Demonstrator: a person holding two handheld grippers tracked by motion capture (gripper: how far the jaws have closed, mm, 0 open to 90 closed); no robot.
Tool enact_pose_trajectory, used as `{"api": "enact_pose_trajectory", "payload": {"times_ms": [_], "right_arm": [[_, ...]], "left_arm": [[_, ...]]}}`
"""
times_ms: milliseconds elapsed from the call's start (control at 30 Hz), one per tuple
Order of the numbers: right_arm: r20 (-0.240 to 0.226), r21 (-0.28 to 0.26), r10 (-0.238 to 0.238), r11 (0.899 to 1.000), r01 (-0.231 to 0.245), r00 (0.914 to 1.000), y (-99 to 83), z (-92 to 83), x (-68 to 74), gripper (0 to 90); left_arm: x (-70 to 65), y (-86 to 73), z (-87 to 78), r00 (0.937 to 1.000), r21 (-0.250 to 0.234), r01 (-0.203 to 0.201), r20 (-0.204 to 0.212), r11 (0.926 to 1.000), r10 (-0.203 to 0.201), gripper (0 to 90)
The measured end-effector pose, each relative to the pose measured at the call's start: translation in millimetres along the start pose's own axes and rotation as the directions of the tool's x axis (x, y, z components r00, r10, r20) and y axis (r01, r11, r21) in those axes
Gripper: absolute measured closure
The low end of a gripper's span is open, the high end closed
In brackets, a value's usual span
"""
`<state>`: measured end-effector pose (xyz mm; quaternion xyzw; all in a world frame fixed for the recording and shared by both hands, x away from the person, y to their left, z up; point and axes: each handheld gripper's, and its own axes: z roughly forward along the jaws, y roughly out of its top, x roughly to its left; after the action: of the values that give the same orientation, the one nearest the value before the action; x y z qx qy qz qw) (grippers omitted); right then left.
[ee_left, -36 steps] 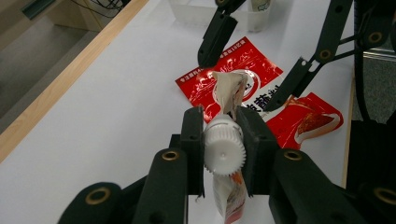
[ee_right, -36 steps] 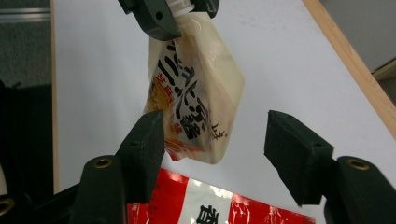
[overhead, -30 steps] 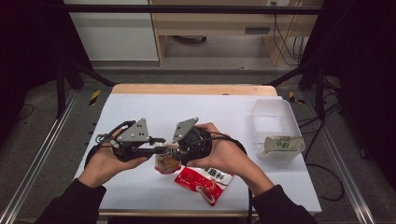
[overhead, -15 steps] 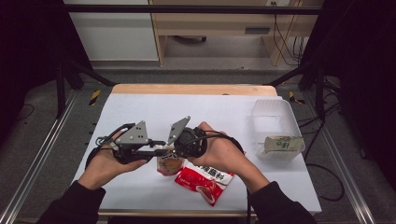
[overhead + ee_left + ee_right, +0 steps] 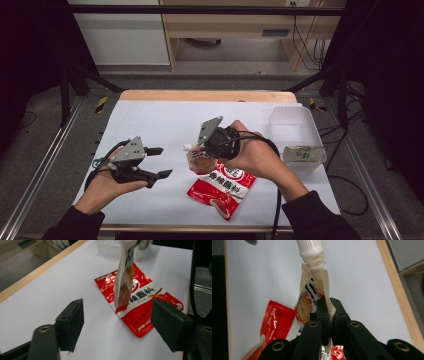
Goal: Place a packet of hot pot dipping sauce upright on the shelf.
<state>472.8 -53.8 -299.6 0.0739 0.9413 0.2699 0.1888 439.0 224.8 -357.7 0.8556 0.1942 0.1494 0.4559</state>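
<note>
Nearest, at seven o'clock on the table (image 5: 150,115): left gripper (image 5: 159,162), jaws just sprung apart with nothing between them, well clear of the load. Further in, near centre: right gripper (image 5: 328,305) pinched tight on the edge of the spouted pouch (image 5: 308,306), cap pointing away, lower end hanging over the flat red packet (image 5: 222,189). Best kept pinched firmly and carried level toward the clear tub (image 5: 295,131) at three o'clock, without swinging, left jaws staying out of the path.

Red packet (image 5: 140,307) — Chinese characters, unreadable.
</note>
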Motion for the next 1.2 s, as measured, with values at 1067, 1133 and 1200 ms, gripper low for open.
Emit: {"api": "enact_pose_trajectory", "payload": {"times_ms": [1067, 1133, 1200], "right_arm": [[0.216, -0.027, 0.087, 0.996, -0.083, 0.9724, -73.6, -62.6, -66.0, 87.5], [0.232, -0.033, 0.097, 0.995, -0.092, 0.9678, -78.4, -66.0, -71.3, 87.5], [0.243, -0.038, 0.103, 0.995, -0.096, 0.9645, -82.2, -68.7, -77.2, 87.5]], "left_arm": [[11.5, -109.8, -8.4, 0.9568, -0.046, 0.189, -0.216, 0.9809, -0.195, 8.7], [11.2, -110.9, -8.7, 0.957, -0.038, 0.185, -0.22, 0.982, -0.189, 8.6], [11.5, -112.0, -8.5, 0.9566, -0.024, 0.18, -0.228, 0.9833, -0.181, 8.6]]}}
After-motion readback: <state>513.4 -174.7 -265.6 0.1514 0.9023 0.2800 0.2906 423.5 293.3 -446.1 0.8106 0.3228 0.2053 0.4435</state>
